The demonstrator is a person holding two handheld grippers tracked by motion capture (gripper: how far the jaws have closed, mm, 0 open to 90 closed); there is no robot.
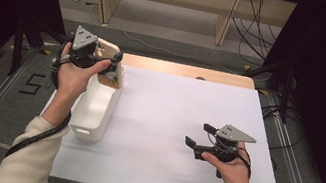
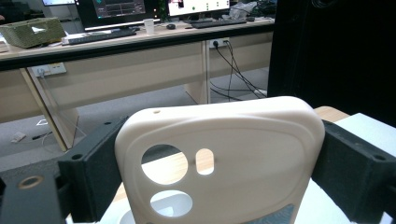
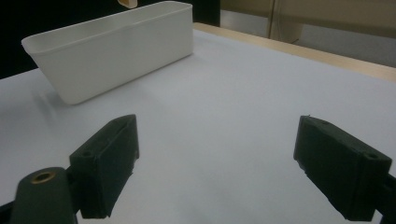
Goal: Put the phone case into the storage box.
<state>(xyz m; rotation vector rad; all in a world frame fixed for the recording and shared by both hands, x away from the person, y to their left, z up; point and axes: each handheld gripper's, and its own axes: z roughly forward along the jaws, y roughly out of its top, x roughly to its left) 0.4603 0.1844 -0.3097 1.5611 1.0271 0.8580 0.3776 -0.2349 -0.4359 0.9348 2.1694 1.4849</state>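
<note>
- The left gripper [image 1: 107,67] is held above the far end of the white bin [image 1: 95,110], at the far left of the desk [image 1: 171,118].
- Its 2 fingers [image 2: 95,168] are pinching a cream phone case [image 2: 219,158] by its 2 side edges; each finger is in contact with the case.
- In the left gripper view, the phone case stands upright between the fingers. It has 1 large round cutout, 1 small oblong cutout beside it, and 1 oval cutout below.
- In the high view, the phone case [image 1: 107,49] sits above the far rim of the white bin; whether it touches the bin cannot be told.
- The white bin is a long, open-topped container standing on the desk's left edge, with its long side running away from the person.
- The right gripper [image 1: 199,136] is held low over the near right part of the desk, well apart from the white bin, and points left.
- Its 2 fingers [image 3: 109,163] are spread wide, with bare desk surface between them.
- In the right gripper view, the white bin [image 3: 116,51] lies ahead and to the upper left.
</note>
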